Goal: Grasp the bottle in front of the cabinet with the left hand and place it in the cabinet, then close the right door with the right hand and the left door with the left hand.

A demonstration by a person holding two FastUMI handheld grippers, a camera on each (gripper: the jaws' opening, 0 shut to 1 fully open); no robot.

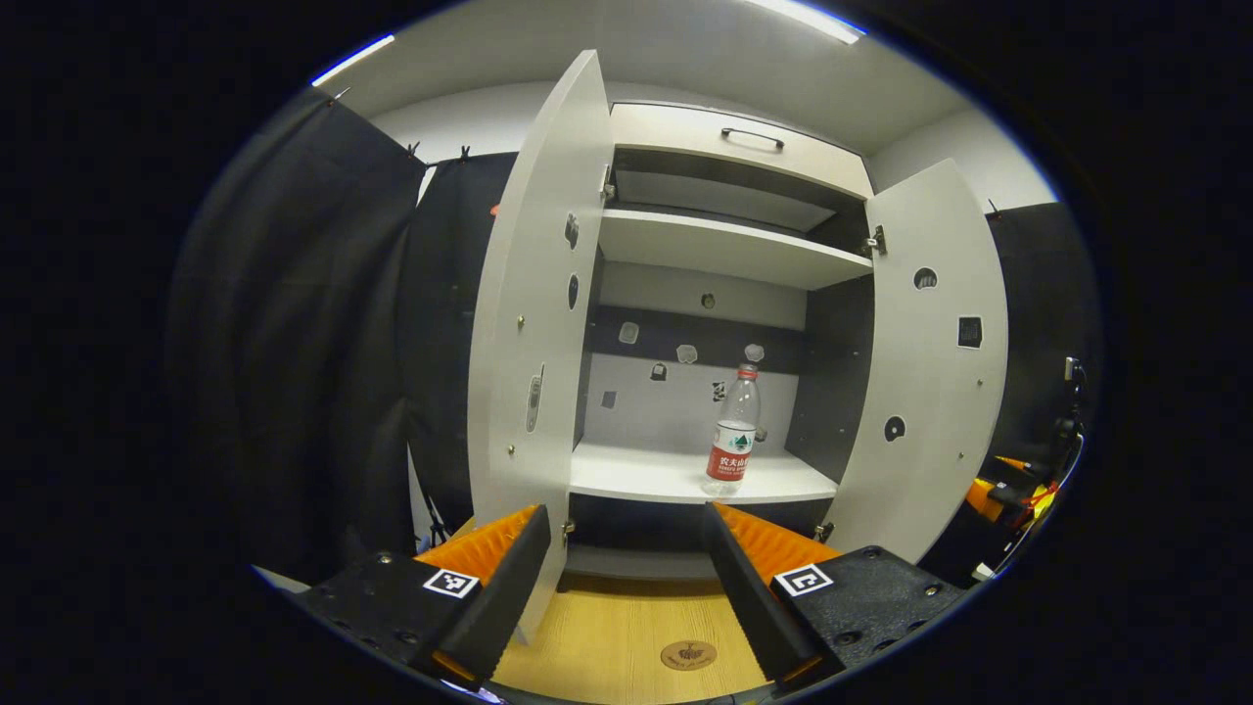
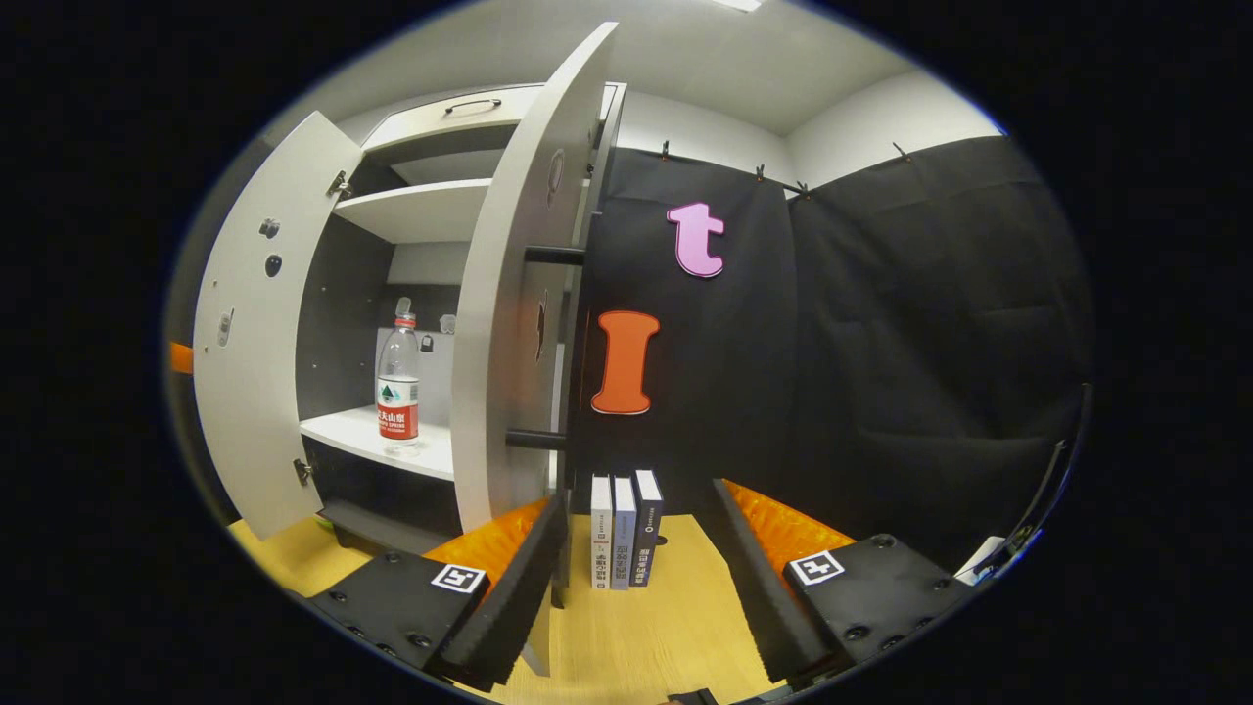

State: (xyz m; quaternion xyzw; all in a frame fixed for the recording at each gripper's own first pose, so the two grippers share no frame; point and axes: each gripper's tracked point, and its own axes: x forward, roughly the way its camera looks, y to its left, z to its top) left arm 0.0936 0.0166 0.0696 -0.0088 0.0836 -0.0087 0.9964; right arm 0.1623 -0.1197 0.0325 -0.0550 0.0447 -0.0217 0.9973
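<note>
Clear plastic with a red cap and a red-and-white label — the bottle (image 1: pixel 732 431) stands upright on the cabinet's lower shelf (image 1: pixel 675 473), toward its front edge and right of the middle in my left gripper view. In my right gripper view the same bottle (image 2: pixel 398 384) shows through the gap between the two doors, upright on that white shelf.

Nothing touches it. My left gripper (image 1: pixel 626 578) hangs in front of the cabinet (image 1: pixel 724 147), its jaws spread wide with nothing between them; the bottle sits well beyond their tips. Both doors stand open: the left door (image 1: pixel 533 323) swings out close beside my left jaws, and the right door (image 1: pixel 930 362) angles outward on the far side. An upper shelf (image 1: pixel 724 245) runs above the bottle, and a drawer front with a dark handle (image 1: pixel 752 137) tops the cabinet.

My right gripper (image 2: pixel 636 578) is off to the cabinet's side, jaws also wide apart and holding nothing. The right door's edge (image 2: pixel 519 294) rises just ahead of them — near, though I cannot tell whether it touches. Three books (image 2: pixel 625 529) stand upright on the wooden counter (image 2: pixel 666 636) between my jaws' tips, against the black cloth.
</note>
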